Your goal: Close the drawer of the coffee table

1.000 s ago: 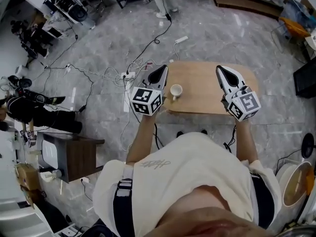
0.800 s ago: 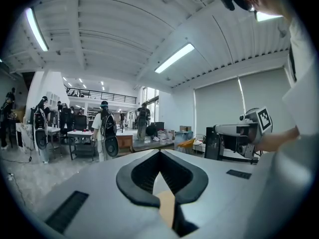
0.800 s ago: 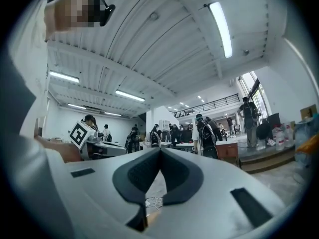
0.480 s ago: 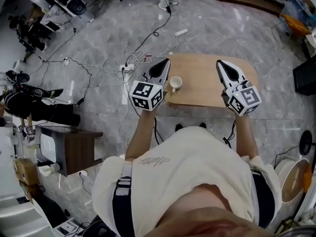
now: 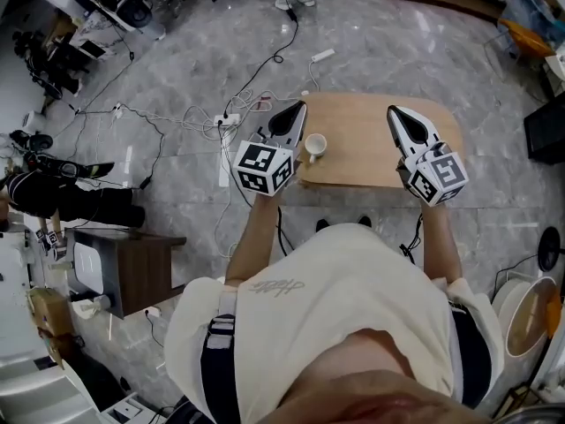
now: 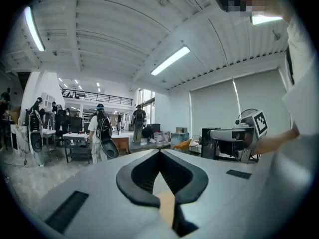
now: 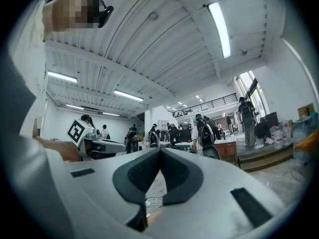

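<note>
The light wooden coffee table [image 5: 362,162] stands on the grey floor just ahead of the person. Its drawer does not show from above. A small white cup [image 5: 315,145] sits on the tabletop near its left end. My left gripper [image 5: 300,106] is held up over the table's left edge, just left of the cup, jaws closed with nothing between them. My right gripper [image 5: 393,111] hovers over the right half of the tabletop, also shut and empty. Both gripper views point up at the ceiling and hall; the left gripper [image 6: 160,152] and right gripper [image 7: 160,149] show their tips meeting.
Cables and a power strip [image 5: 225,157] lie on the floor left of the table. A dark wooden cabinet [image 5: 132,268] stands at the left, a round bin [image 5: 530,312] at the right. Several people stand far off in the hall.
The head view has shifted slightly, so the table sits a little higher in the picture. Both grippers hold nearly the same pose over the table, still shut.
</note>
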